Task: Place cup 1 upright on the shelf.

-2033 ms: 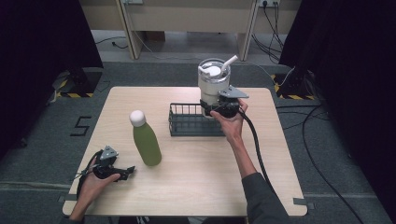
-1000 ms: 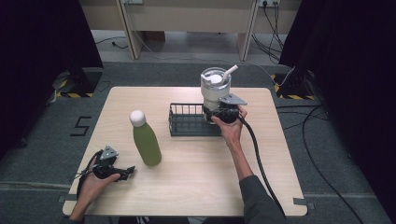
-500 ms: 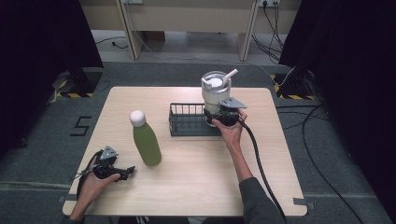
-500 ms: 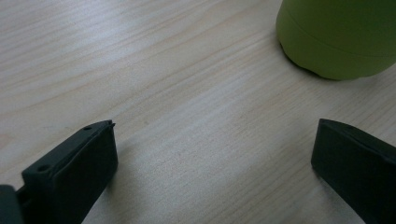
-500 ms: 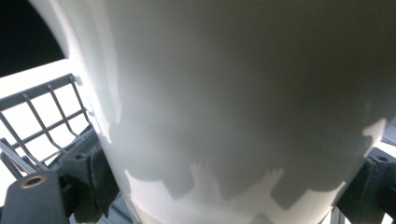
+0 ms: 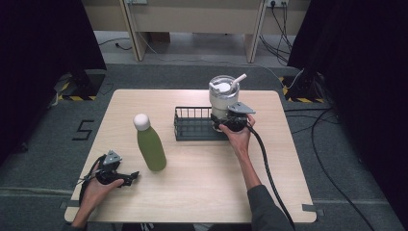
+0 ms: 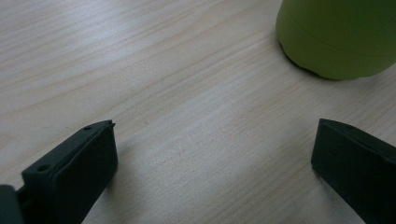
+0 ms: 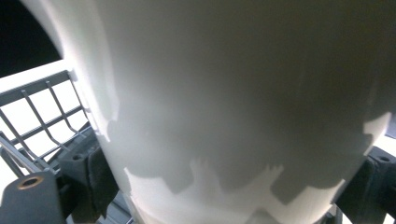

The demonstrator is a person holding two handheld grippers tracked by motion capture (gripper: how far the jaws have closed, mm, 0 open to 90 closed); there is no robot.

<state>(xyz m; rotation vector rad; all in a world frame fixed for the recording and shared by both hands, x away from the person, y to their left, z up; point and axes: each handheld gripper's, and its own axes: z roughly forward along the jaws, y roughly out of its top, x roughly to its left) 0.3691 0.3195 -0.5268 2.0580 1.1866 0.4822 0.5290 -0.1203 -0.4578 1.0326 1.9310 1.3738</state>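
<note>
A white tumbler (image 6: pixel 223 98) with a lid and a straw stands upright at the right end of a black wire basket (image 6: pixel 192 124). My right gripper (image 6: pixel 226 124) is shut on its lower body. In the right gripper view the tumbler (image 8: pixel 233 102) looms close, a jaw pressed on each side, with the basket's wire (image 8: pixel 42 112) at the left. A green bottle (image 6: pixel 150 144) with a white cap stands left of the basket. My left gripper (image 6: pixel 130 177) rests open on the table near the front left. Its jaws are spread around bare wood (image 7: pixel 212 140), and the bottle's base (image 7: pixel 341 37) lies just ahead.
The wooden table (image 6: pixel 202 192) has bare room across its front and right. Cables trail from both grippers, and the right one runs off the front edge. Dark curtains and floor cables surround the table.
My right gripper has carried the tumbler a little to the right and lowered it into the basket's right end. The left gripper and the green bottle have stayed still.
</note>
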